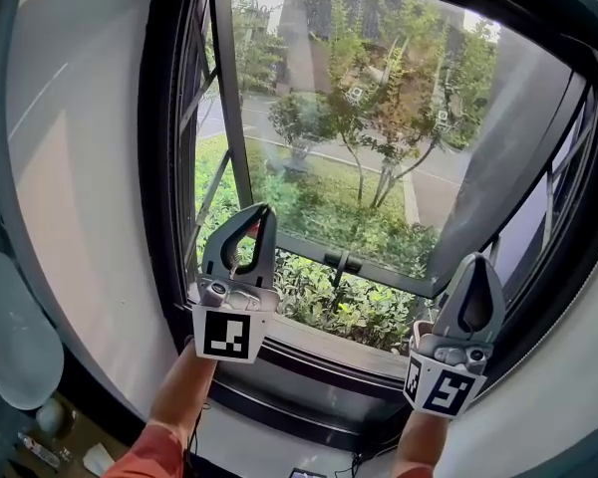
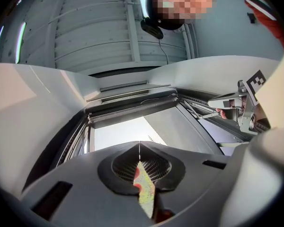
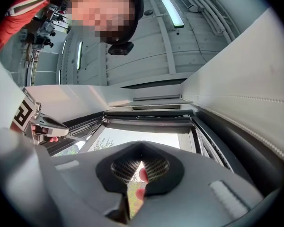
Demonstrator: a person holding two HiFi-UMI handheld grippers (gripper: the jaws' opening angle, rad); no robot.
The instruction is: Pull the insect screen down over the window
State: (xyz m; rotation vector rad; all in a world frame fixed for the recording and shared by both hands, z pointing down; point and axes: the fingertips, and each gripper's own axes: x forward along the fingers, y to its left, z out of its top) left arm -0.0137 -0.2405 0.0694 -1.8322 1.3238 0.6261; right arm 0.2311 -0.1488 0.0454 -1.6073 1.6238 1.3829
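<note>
- The left forearm (image 1: pixel 182 391), in an orange sleeve (image 1: pixel 145 454), comes up from the bottom left. It holds the left gripper (image 1: pixel 262 210) pointing steeply upward at the window.
- The left gripper's tips stand in front of the lower left part of the window opening, near the frame's left upright. Its marker cube (image 1: pixel 225 334) faces the head camera.
- In the left gripper view its fingers (image 2: pixel 85 174) are pressed together tip to tip, with nothing between them.
- 1 window (image 1: pixel 229 108) fills the middle, with a dark frame and trees (image 1: pixel 379 98) plainly visible outside.
- The insect screen (image 3: pixel 146 118) is up at the top edge of the window frame and shows only as 1 dark bar. The bar lies beyond the tips in both gripper views, and neither gripper touches it.
- The right forearm (image 1: pixel 416 451) comes up from the bottom right. It holds the right gripper (image 1: pixel 475 259) pointing steeply upward, with its tips near the lower right corner of the window.
- Its marker cube (image 1: pixel 447 386) is tilted toward the head camera.
- In the right gripper view its fingers (image 3: pixel 203 183) are likewise closed tip to tip and hold nothing.
- Count: 2 grippers, 2 marker cubes, 2 forearms, 1 window, 1 screen.
</note>
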